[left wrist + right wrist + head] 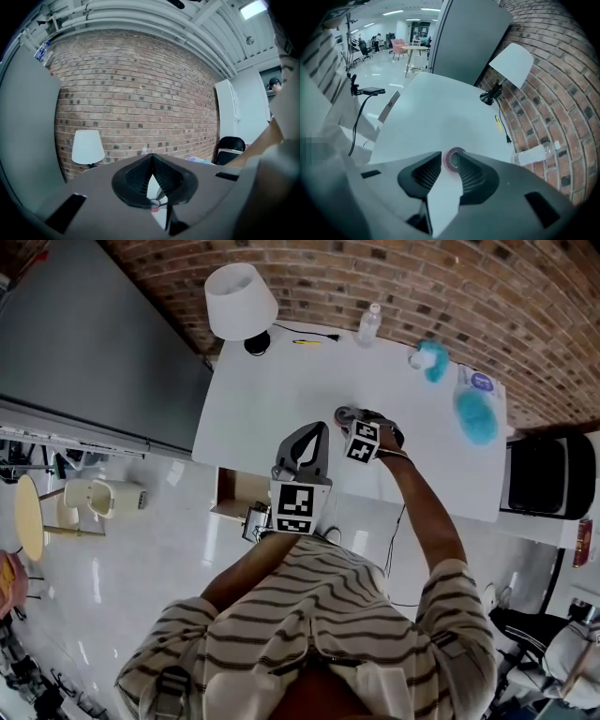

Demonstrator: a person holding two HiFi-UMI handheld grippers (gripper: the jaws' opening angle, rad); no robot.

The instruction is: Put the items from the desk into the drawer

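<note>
Right hand-held gripper point(449, 161) hangs steeply over the white worktop point(436, 112), jaws apart, with a pinkish tape roll point(455, 150) between their tips; the pads do not look pressed on it. The roll sits near the worktop's middle and seems to lie flat, its hole facing up toward the camera. As a ring it has no long axis, so any approach across its width serves equally. It is probably light and stiff with a smooth, somewhat slippery rim. The surest hold looks like opposite points of the outer rim, or one jaw through the hole. Left hand-held gripper point(151, 159) is closed, empty, and aimed at the brick wall.
</note>
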